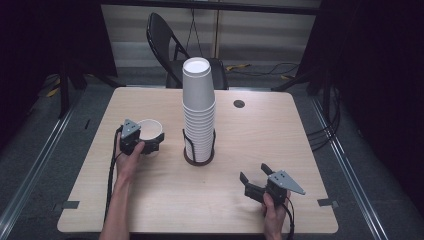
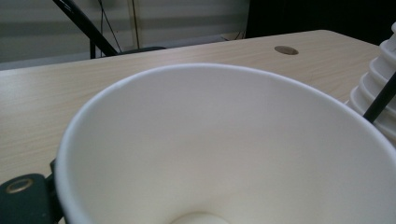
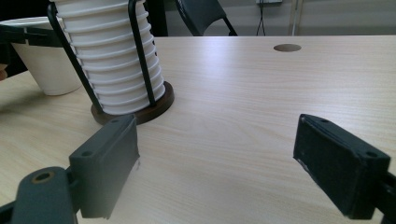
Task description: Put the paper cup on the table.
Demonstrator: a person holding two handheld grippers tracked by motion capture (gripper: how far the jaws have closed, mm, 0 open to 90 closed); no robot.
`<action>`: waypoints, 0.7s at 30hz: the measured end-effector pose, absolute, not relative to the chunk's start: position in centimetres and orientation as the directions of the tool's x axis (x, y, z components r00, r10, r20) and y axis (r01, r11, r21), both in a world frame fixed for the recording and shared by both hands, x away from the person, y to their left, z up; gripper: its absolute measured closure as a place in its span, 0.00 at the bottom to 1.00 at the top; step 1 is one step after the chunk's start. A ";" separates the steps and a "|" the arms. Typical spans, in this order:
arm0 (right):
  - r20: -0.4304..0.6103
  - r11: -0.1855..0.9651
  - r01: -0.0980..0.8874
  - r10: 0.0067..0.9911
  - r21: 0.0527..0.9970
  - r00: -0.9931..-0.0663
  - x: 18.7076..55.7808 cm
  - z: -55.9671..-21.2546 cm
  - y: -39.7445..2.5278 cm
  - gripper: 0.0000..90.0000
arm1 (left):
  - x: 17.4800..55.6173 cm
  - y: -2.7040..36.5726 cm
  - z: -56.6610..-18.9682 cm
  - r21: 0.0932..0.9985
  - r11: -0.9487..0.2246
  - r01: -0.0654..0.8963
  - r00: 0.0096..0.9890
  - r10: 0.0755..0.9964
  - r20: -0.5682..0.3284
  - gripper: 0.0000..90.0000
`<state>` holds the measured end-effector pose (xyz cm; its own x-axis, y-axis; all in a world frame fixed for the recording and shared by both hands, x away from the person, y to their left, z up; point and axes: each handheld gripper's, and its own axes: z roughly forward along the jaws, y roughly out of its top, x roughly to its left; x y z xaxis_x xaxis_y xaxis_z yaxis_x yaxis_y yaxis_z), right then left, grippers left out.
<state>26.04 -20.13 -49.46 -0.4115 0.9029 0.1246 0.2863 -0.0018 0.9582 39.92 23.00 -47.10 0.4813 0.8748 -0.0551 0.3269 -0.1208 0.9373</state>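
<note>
Your left gripper (image 1: 148,145) is clamped on a single white cup (image 1: 149,131), upright on the table (image 1: 260,135) at 9 o'clock of the cup stack (image 1: 198,112). Left gripper view looks into the cup; high view shows the stack's full height. Your right gripper (image 1: 254,176) at 5 o'clock: jaws wide, empty.

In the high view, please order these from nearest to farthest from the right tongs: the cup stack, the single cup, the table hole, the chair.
From the right tongs:
1. Cup stack, at the table's centre.
2. Table hole, near the far edge; the single cup, in the left tongs, looks too close to rank against it.
3. Chair, beyond the table.
</note>
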 end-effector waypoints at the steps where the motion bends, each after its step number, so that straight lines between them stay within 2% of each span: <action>1: 0.121 0.000 0.284 0.904 0.959 -0.409 26.0 -49.5 -20.1 0.15 | 39.9 23.1 -47.2 0.936 -0.122 0.330 0.476 0.878 -0.053 0.08; 21: 0.116 0.005 0.283 0.906 0.959 -0.407 26.0 -49.5 -20.0 0.15 | 39.3 23.9 -48.7 0.886 -0.224 0.406 0.453 0.891 0.018 0.17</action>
<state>26.02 -20.03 -49.47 -0.4075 0.9059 0.1157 0.2832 0.0049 0.9590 39.27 23.93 -48.71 0.4533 0.8912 0.0178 0.4057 -0.2240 0.8861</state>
